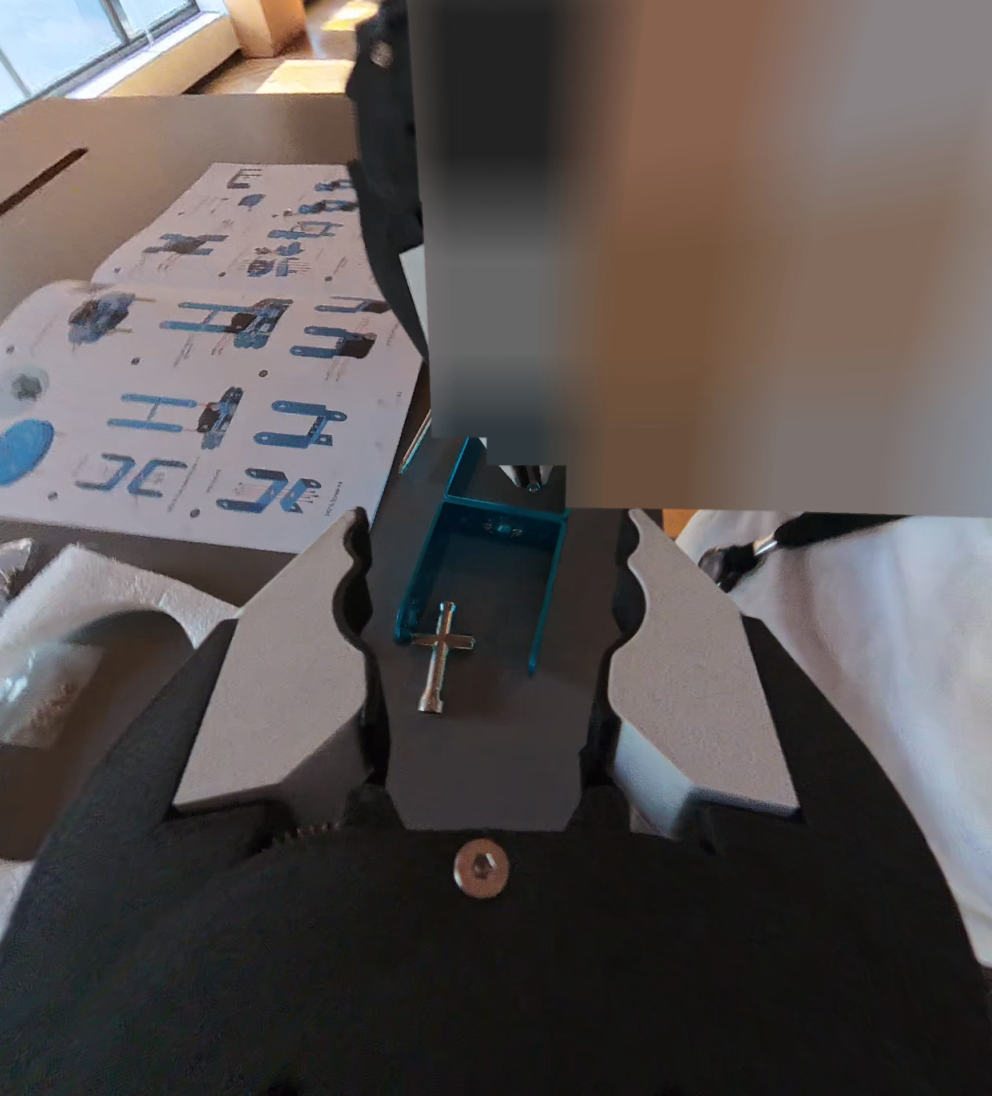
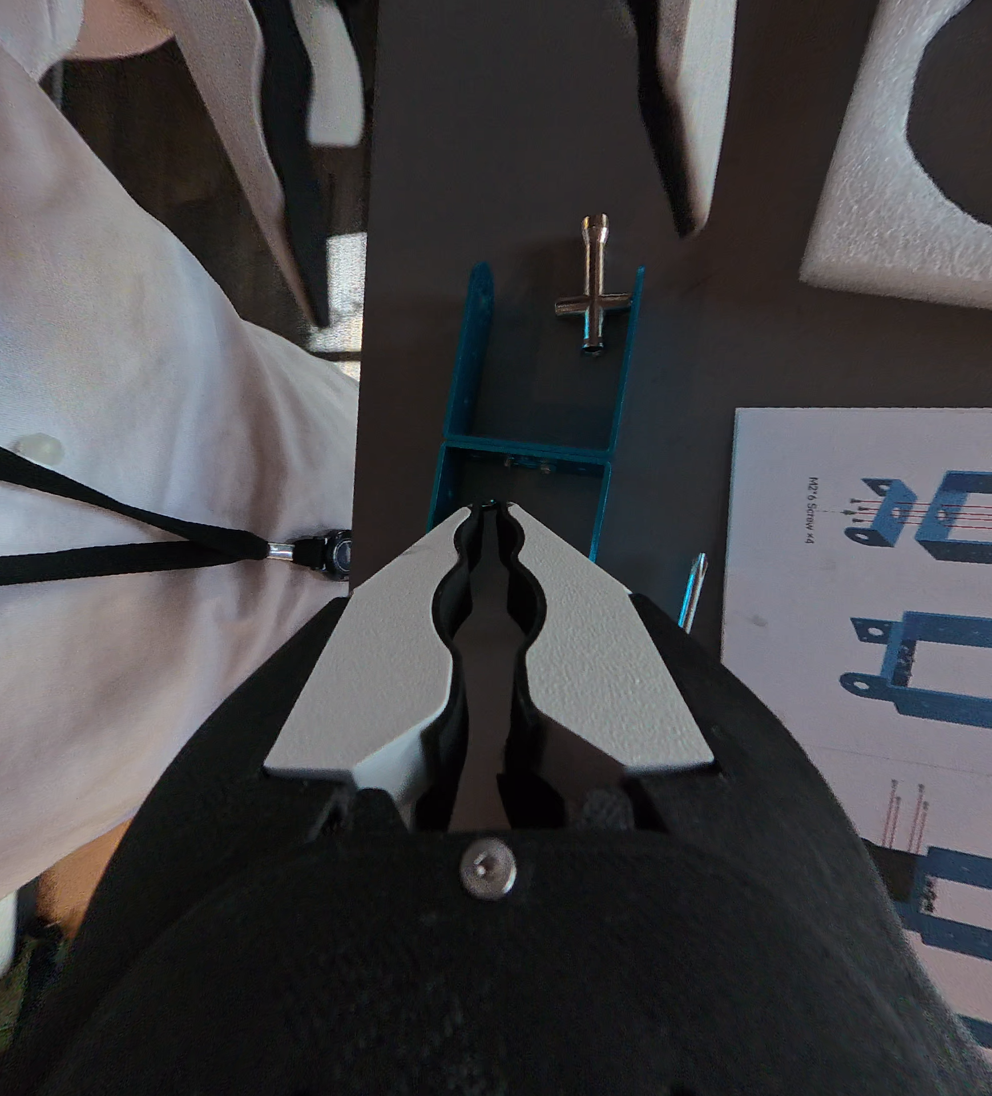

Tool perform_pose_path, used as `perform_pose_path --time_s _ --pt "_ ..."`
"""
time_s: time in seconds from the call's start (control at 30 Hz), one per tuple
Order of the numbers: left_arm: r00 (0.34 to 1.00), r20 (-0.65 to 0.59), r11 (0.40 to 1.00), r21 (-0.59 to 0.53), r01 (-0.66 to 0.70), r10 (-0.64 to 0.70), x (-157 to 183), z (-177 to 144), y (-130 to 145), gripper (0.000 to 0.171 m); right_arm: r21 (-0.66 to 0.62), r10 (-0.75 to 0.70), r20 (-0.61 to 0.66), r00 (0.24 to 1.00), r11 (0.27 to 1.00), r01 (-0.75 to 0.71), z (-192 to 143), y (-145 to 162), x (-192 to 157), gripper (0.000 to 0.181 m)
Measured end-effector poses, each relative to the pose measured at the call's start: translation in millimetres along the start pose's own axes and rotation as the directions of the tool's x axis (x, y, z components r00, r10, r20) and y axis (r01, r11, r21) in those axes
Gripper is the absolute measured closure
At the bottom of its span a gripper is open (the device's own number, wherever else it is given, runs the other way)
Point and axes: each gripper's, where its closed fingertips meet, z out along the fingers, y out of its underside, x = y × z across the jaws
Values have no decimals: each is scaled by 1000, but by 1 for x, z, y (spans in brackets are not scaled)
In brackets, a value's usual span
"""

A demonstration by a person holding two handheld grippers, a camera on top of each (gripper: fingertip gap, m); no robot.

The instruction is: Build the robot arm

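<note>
— Left wrist view: our left tool [image 1: 496,534] is spread wide above the cross wrench [image 1: 442,649] and blue bracket [image 1: 490,569] on the tabletop [image 1: 482,765].

— Our right tool [image 2: 490,505] is nearly closed at the bracket, maybe pinching a small screw [image 2: 490,504].

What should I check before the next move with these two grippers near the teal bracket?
1. Left gripper open: ok.
2. Silver cross-shaped metal wrench untouched by the left gripper's fingers: ok.
3. Right gripper shut on a tiny metal piece: ok; what the piece is: cannot tell.
4. Teal H-shaped metal bracket lying on the dark table: ok.
5. Wrench clear of the bracket: not ok, it lies against one arm.
</note>
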Motion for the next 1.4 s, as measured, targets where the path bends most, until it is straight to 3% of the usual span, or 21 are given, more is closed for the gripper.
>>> perform_pose_path --time_s 0.17,0.37,0.6,0.7,0.77,0.83,0.93,0.97,1.23,1.4 --pt "992 -124 997 -71 -44 35 -1 19 10 93 -14 71 37 997 997 -71 2 0 2 177" --pt "979 -171 973 -181 -140 109 -2 37 32 96 -27 129 54 990 991 -128 4 0 5 177" --pt "972 -208 975 -166 -145 109 2 42 35 109 -80 147 39 988 986 -143 8 -1 5 177" --pt "974 -204 977 -168 -134 98 1 40 34 92 -87 152 35 988 985 -149 8 -4 6 177" --pt "977 -189 982 -140 -126 98 -1 32 25 93 -92 155 30 987 984 -152 9 -3 7 177" --pt "979 -173 990 -74 -119 105 -4 17 12 109 -94 159 36 987 983 -155 9 -2 7 178" --pt "972 -191 989 -34 -146 136 -8 -3 7 164 -104 161 38 986 982 -157 8 -1 7 177" --pt "966 -216 986 -50 -158 144 -6 -4 11 171 -107 162 37 986 982 -158 8 -1 8 177" --pt "928 -321 940 -214 -264 188 6 30 38 171 -107 168 46 985 981 -162 6 -2 8 178" --pt "924 -352 948 -213 -235 150 11 36 39 171 -102 179 47 983 980 -173 5 0 9 179"
